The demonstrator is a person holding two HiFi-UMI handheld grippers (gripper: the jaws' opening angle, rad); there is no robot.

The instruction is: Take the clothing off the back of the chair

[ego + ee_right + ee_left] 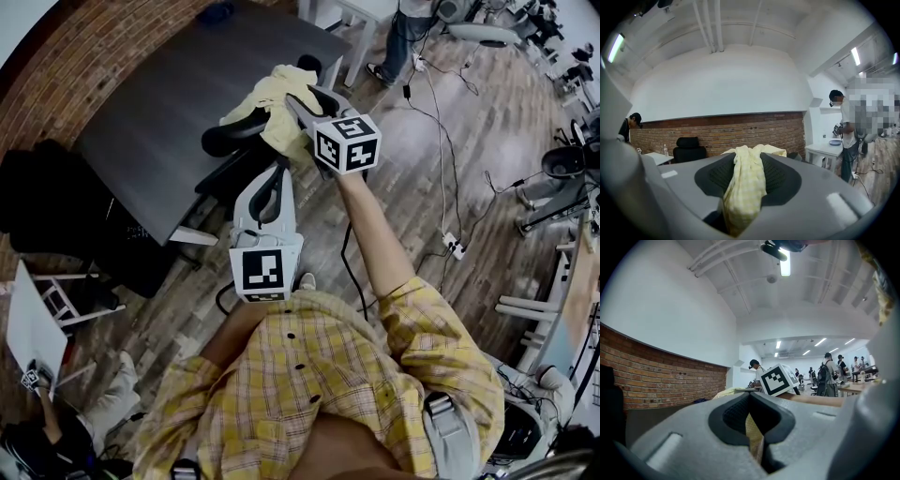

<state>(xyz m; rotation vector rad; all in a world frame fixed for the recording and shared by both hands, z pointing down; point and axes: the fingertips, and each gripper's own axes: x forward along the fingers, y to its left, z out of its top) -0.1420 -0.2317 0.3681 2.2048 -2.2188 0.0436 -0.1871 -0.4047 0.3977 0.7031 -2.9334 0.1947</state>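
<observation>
Nearest, the left gripper (277,173) pinches a thin fold, the right gripper (295,103) beyond clamps a bunch of the yellow clothing (267,94) draped on the chair (228,139) back: grasp seemingly made, lifting clear comes next.

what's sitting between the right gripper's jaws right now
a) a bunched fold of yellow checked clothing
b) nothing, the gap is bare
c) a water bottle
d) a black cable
a: in the right gripper view the right gripper has its jaws pressed onto a bunched fold of the yellow checked clothing, which fills the gap between the pads.
</observation>
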